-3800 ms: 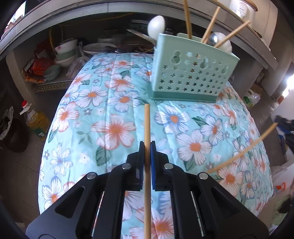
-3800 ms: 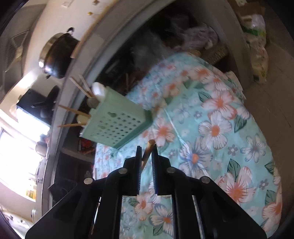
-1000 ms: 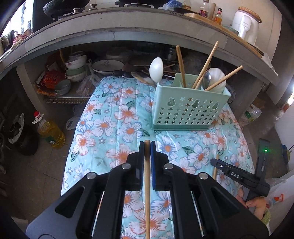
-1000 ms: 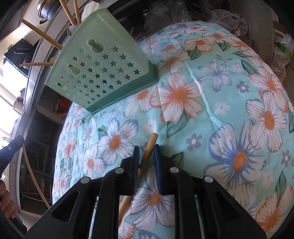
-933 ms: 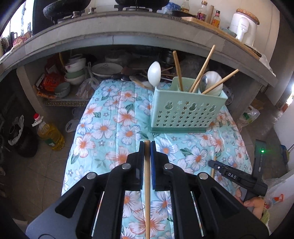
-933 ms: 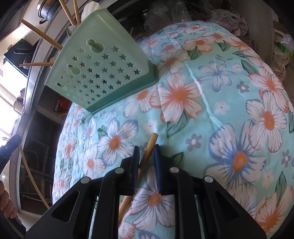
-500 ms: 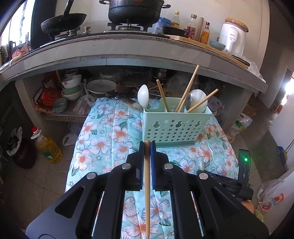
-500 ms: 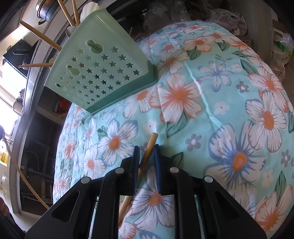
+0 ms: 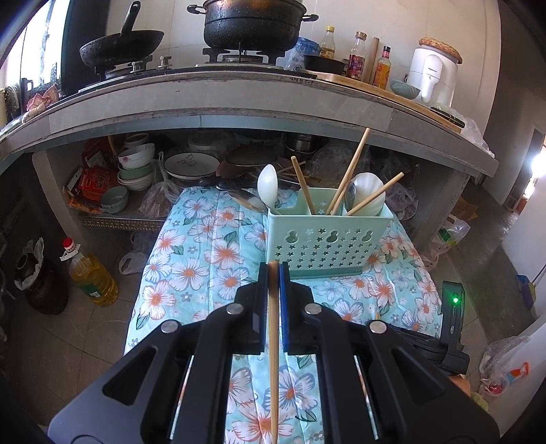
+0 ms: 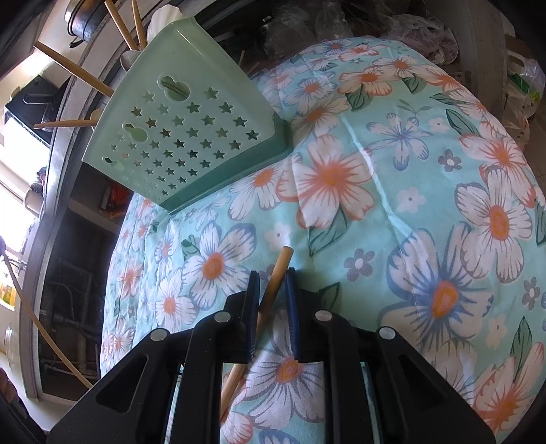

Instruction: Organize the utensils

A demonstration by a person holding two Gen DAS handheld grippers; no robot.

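- Left gripper (image 9: 273,269), lower centre of left view: pinching chopstick (image 9: 273,328), stick upright btwn pads, tip just clearing fingertips.
- Caddy (image 9: 327,246) centre-right, just above/behind that tip, on floral cloth (image 9: 204,252); chopsticks & spoons inside.
- Right gripper (image 10: 271,276), lower centre of right view: clamped on 2nd chopstick (image 10: 273,287), tilted right, tip poking past pads over cloth.
- Caddy (image 10: 184,136) upper left there, apart from tip.

The caddy (image 9: 329,244) looks like smooth mint plastic with a slight sheen; the chopstick (image 9: 273,328) is pale, matt wood; the cloth (image 9: 204,252) is soft printed fabric, creased; the pot (image 9: 250,24) is blackened, rough metal; the counter (image 9: 239,102) looks like dull grey stone.
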